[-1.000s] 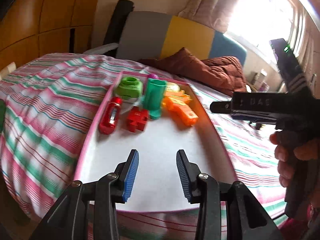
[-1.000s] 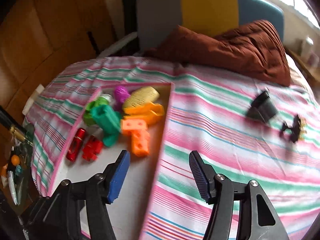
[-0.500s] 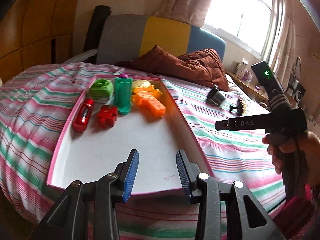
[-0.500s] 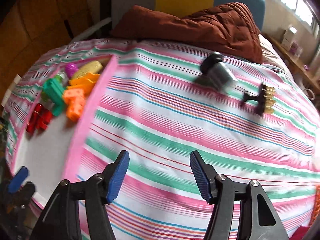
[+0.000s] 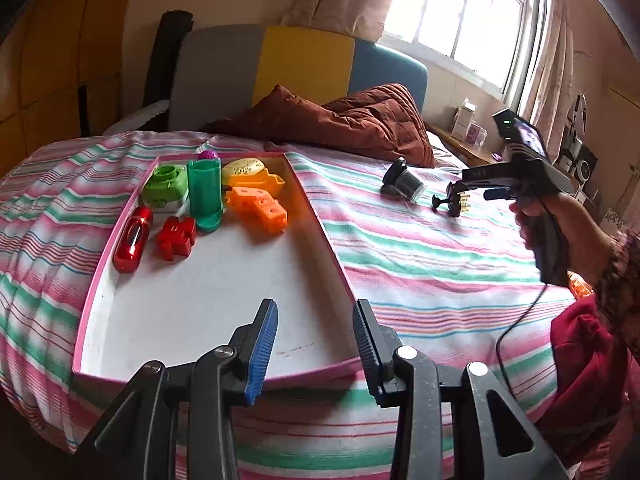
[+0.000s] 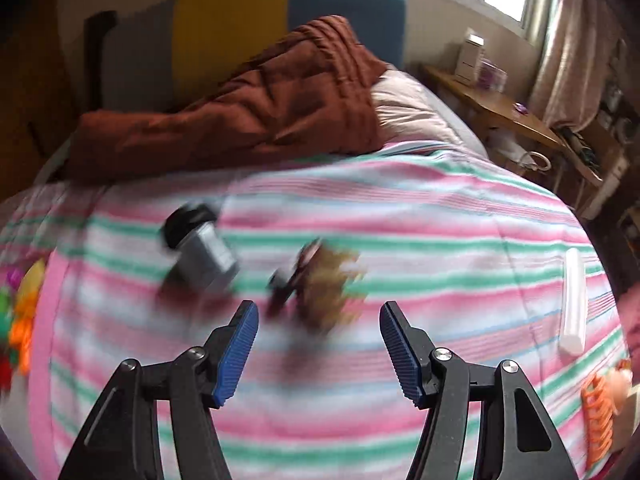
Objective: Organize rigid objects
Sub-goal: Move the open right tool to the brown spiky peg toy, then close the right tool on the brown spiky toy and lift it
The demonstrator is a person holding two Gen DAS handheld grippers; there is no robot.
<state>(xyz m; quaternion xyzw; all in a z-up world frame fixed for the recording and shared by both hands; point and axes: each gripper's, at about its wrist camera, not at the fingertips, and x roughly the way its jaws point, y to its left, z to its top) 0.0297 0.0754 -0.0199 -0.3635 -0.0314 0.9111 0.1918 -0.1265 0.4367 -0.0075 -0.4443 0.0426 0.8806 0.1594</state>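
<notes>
A pink-rimmed white tray (image 5: pixel 320 216) lies on the striped bed with several toys at its far end: a red car (image 5: pixel 132 238), a red block (image 5: pixel 176 236), a green cylinder (image 5: pixel 205 192), orange blocks (image 5: pixel 260 208). My left gripper (image 5: pixel 316 332) is open and empty over the tray's near edge. A grey-and-black cylinder (image 6: pixel 200 252) and a black-and-gold comb-like piece (image 6: pixel 320 280) lie on the bed right of the tray; they also show in the left wrist view, the cylinder (image 5: pixel 402 182) and the comb piece (image 5: pixel 454 200). My right gripper (image 6: pixel 318 344) is open, just short of the comb-like piece.
A brown quilt (image 5: pixel 340 120) is heaped at the head of the bed. A white stick (image 6: pixel 574 300) and an orange clip (image 6: pixel 598 416) lie at the bed's right side. A wooden side table (image 6: pixel 500 108) stands by the window.
My right gripper has swung right, away from the tray, and closed in on the two objects on the bed. My left gripper has pulled back slightly from the tray.
</notes>
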